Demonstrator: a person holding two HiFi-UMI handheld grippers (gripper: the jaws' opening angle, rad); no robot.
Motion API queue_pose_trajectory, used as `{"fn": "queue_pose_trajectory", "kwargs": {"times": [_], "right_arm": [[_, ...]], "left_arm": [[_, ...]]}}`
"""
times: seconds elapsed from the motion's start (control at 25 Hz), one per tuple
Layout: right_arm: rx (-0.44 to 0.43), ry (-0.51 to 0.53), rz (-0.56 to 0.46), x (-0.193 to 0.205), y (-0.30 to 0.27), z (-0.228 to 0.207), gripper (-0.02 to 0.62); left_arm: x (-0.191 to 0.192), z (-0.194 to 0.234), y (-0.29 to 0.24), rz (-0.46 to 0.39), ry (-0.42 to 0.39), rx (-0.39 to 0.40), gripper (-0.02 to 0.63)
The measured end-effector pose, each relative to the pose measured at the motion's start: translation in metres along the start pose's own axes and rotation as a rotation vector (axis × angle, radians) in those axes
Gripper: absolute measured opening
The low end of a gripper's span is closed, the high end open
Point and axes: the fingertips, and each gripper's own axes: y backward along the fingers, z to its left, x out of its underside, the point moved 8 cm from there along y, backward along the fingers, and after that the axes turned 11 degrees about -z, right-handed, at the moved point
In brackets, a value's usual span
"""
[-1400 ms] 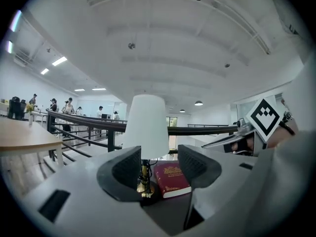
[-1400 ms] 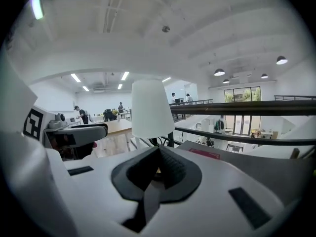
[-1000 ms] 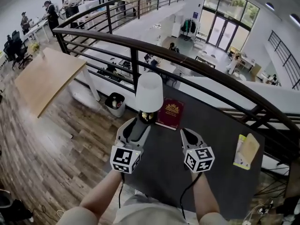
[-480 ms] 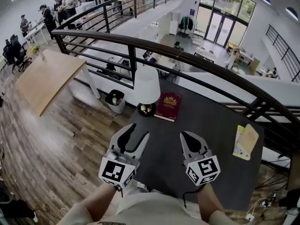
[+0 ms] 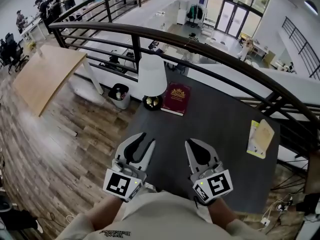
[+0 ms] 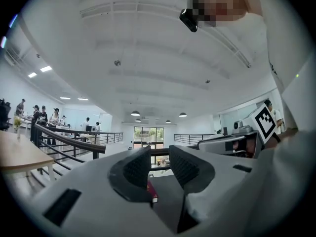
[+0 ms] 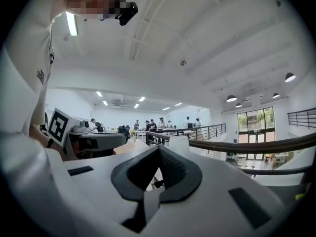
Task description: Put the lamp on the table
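Note:
The lamp [image 5: 151, 74], with a white shade and a small dark base, stands upright on the far left corner of the dark table [image 5: 225, 129]. Neither gripper touches it. My left gripper [image 5: 145, 140] hovers over the table's near left part, well back from the lamp. Its jaws are closing with nothing between them; in the left gripper view [image 6: 159, 157] a gap still shows between the pads. My right gripper [image 5: 192, 144] is beside it to the right, shut and empty, and its pads meet in the right gripper view [image 7: 159, 150].
A dark red book [image 5: 176, 98] lies just right of the lamp. A yellow and white packet [image 5: 260, 138] sits at the table's right edge. A dark railing [image 5: 200, 41] runs behind the table. Wooden floor [image 5: 60, 134] drops off to the left.
My left gripper has let go of the lamp's base and drawn back toward me, its jaws narrowing. The right gripper has also pulled back. The lamp stays standing on the table.

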Motion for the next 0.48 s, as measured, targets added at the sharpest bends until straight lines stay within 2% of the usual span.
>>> {"fn": "queue_pose_trajectory", "kwargs": {"times": [0.16, 0.48], "right_arm": [[-0.030, 0.011, 0.024, 0.007, 0.009, 0.008, 0.000], [-0.098, 0.004, 0.077, 0.015, 0.014, 0.025, 0.000]], "left_arm": [[0.011, -0.007, 0.013, 0.016, 0.012, 0.017, 0.013], [0.026, -0.016, 0.020, 0.078, 0.020, 0.063, 0.005]]}}
